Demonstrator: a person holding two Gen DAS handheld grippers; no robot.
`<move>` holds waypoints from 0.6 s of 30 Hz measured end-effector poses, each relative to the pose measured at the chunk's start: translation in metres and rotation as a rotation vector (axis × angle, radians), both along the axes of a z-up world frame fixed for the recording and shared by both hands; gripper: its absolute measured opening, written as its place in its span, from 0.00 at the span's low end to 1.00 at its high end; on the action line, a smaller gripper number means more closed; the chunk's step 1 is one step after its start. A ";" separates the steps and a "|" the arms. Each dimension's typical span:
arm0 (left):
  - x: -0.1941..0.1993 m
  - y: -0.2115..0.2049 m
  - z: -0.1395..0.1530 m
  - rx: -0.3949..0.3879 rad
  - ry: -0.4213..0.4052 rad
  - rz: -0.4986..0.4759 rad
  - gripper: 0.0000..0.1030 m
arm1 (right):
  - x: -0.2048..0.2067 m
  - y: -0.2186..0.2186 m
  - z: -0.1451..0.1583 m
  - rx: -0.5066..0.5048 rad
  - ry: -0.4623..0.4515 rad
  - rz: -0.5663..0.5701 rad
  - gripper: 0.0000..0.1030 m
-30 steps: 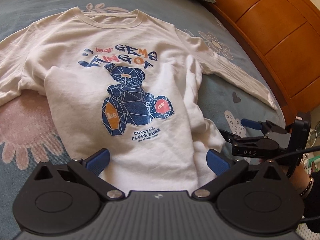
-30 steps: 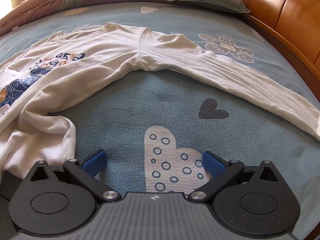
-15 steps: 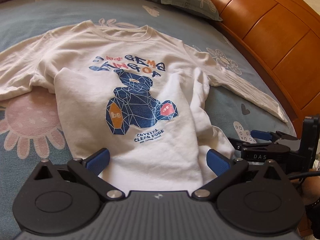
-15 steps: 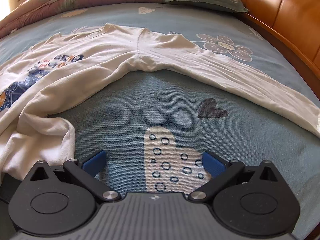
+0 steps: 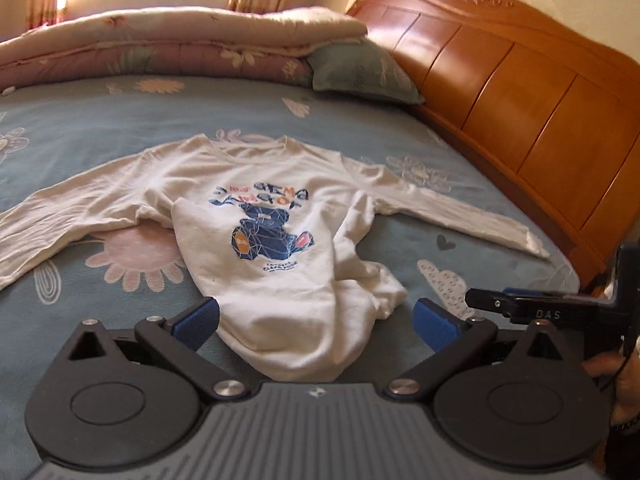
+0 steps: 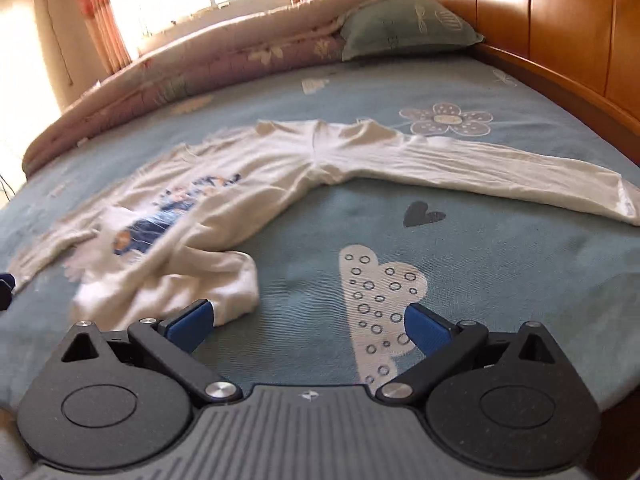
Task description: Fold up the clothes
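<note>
White shirt [image 5: 280,248] lies unfolded on the bed [image 5: 100,128], bare sheet all round; left tongs [image 5: 316,318] and right tongs [image 6: 306,326] gape wide, empty.

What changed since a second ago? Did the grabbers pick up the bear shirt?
No. Both grippers pulled back and up from the bed, so the white shirt looks smaller and the window and quilt came into view. The left gripper and the right gripper stayed open and empty. The shirt stayed where it was, sleeves spread, its hem bunched, still unfolded on the blue bedsheet.
</note>
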State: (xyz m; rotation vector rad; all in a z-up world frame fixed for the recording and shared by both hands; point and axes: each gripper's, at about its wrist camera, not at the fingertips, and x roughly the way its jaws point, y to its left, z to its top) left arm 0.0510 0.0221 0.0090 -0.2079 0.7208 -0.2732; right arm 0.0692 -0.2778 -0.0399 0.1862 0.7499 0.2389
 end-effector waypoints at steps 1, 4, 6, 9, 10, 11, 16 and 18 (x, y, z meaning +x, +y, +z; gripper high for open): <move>-0.007 0.000 0.002 -0.013 -0.005 0.006 0.99 | -0.007 -0.001 0.004 0.038 -0.003 -0.003 1.00; -0.020 -0.007 0.003 -0.020 -0.020 -0.009 0.99 | -0.020 0.000 0.010 0.087 -0.009 0.016 1.00; -0.020 -0.010 -0.001 -0.029 -0.012 0.000 0.99 | -0.022 0.000 0.011 0.100 -0.004 0.020 1.00; -0.016 -0.012 -0.009 -0.045 0.004 0.029 0.99 | -0.020 0.001 0.010 0.122 0.012 0.026 1.00; -0.013 -0.012 -0.012 -0.046 0.011 0.039 0.99 | -0.017 0.002 0.008 0.129 0.022 0.029 1.00; -0.008 -0.013 -0.016 -0.038 0.020 0.044 0.99 | -0.012 0.003 0.004 0.131 0.034 0.030 1.00; 0.022 -0.012 -0.041 -0.042 0.080 0.078 0.99 | 0.012 0.015 -0.020 0.083 0.078 0.041 1.00; 0.033 -0.013 -0.051 -0.070 0.099 0.074 0.99 | 0.021 0.021 -0.029 0.039 0.085 0.063 1.00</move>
